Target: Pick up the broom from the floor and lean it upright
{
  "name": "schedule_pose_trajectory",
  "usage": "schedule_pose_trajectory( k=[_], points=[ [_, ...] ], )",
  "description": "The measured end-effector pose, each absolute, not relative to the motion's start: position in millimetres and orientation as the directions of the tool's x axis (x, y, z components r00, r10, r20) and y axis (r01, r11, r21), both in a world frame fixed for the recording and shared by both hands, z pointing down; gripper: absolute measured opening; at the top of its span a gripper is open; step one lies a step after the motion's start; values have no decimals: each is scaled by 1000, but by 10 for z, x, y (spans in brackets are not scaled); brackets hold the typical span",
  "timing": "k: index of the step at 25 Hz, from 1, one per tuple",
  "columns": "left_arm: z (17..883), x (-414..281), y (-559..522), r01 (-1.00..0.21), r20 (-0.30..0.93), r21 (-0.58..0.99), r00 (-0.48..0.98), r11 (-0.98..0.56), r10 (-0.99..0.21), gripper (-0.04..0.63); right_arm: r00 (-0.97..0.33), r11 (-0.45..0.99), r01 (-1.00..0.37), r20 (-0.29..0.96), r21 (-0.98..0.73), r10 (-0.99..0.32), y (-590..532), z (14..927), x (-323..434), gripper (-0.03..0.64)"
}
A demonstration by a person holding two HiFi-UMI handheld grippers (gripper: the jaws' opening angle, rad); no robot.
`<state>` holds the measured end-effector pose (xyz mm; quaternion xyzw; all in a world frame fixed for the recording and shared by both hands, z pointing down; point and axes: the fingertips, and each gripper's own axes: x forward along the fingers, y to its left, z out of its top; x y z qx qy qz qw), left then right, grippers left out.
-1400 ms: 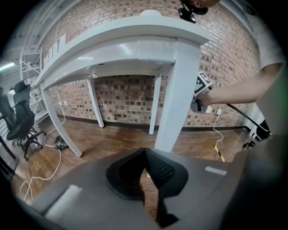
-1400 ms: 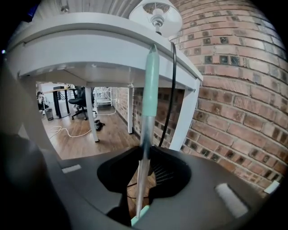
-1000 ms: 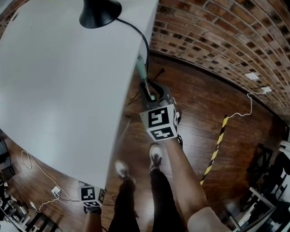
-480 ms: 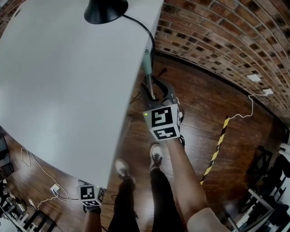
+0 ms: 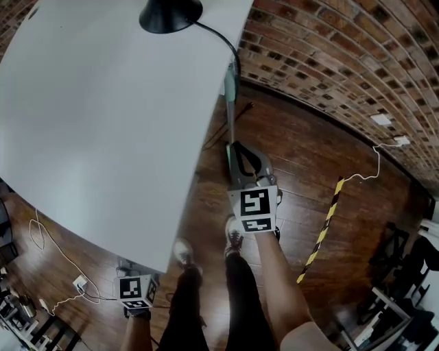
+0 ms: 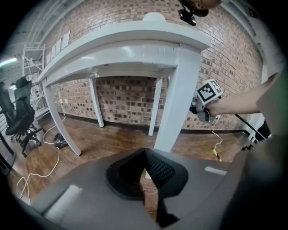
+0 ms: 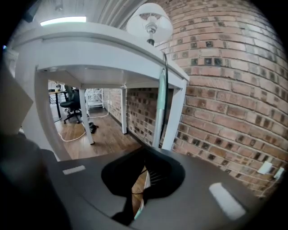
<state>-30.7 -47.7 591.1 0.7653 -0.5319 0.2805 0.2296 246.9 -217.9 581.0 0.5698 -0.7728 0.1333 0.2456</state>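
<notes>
The broom [image 5: 230,96], a thin pole with a pale green grip, stands upright against the corner of the white table [image 5: 103,116]. In the right gripper view the broom [image 7: 161,105] rises straight ahead along the table edge. My right gripper [image 5: 235,147] sits just short of the pole, drawn back from it. Its jaws are closing and look nearly together, with nothing between them. Through the slit below the right gripper [image 7: 144,152], the broom's lower end shows. My left gripper [image 5: 136,302] hangs low beside the table, jaws together and empty, as the left gripper [image 6: 145,153] view shows.
A black lamp base [image 5: 170,12] stands on the table with its cable running over the edge by the broom. A brick wall [image 5: 329,55] lies beyond. On the wood floor are yellow-black tape [image 5: 322,233], a white cable [image 5: 376,161] and the person's shoes [image 5: 234,236].
My right gripper let go of the broom's pole and drew back toward the person. Its jaws opened, then came together. The broom stays leaning on the table corner. The left gripper kept still.
</notes>
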Motion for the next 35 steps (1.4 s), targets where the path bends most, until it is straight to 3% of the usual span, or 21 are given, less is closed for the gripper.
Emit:
schedule_pose_trajectory(
  k=[8, 16, 35],
  points=[
    [5468, -461, -529, -939, 629, 29, 282, -342, -724, 2, -184, 256, -965, 559, 51, -808, -1561, 5595, 2485, 14],
    [4599, -489, -471, -919, 564, -24, 313, -394, -764, 1, -143, 207, -976, 520, 67, -842, -1065, 4625, 2554, 14],
    [1895, 145, -837, -883, 166, -7, 462, -470, -871, 2, -116, 151, -984, 309, 94, -944, -392, 2141, 2618, 12]
  ],
)
